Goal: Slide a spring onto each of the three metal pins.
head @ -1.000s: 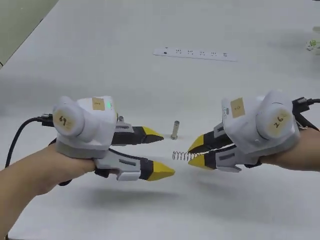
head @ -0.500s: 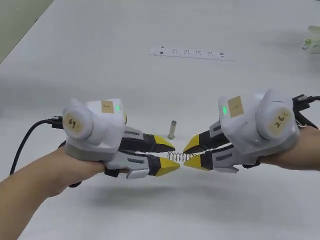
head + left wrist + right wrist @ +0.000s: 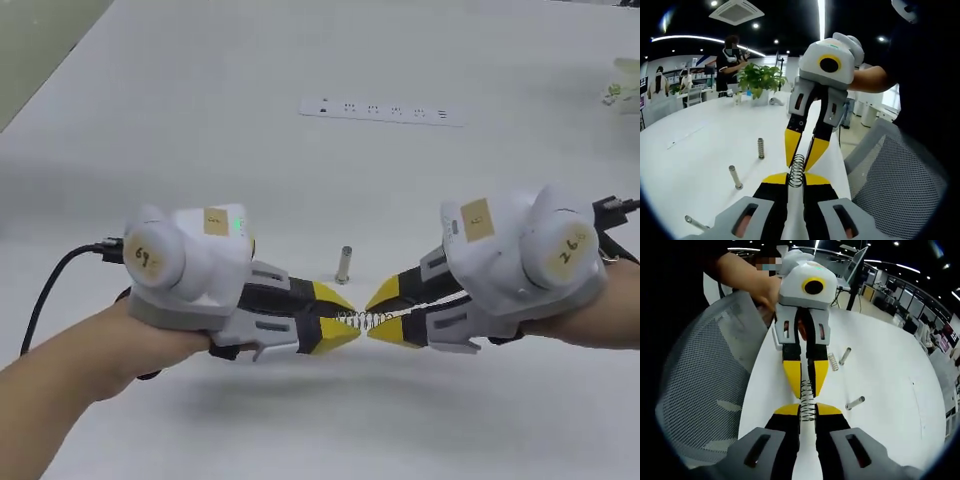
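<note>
- Progress, as judged: one spring fitted. In the left gripper view a coiled pin (image 3: 760, 148) stands on the bench (image 3: 700, 145). A bare pin (image 3: 734, 177) and a third pin (image 3: 694, 223), attitude unclear, carry nothing.
- Current spring (image 3: 361, 320): held level in the air above the near bench, not on any pin.
- Left claw (image 3: 343, 318): clamped on the spring's left end. Right claw (image 3: 380, 314): clamped on its right end.
- Remaining, as judged: this spring plus one more.
- Head view: an upright pin (image 3: 344, 265) stands just beyond the spring, with a power strip (image 3: 380, 108) far off. The gripper views add the other pins, all on the far side of the claws.
</note>
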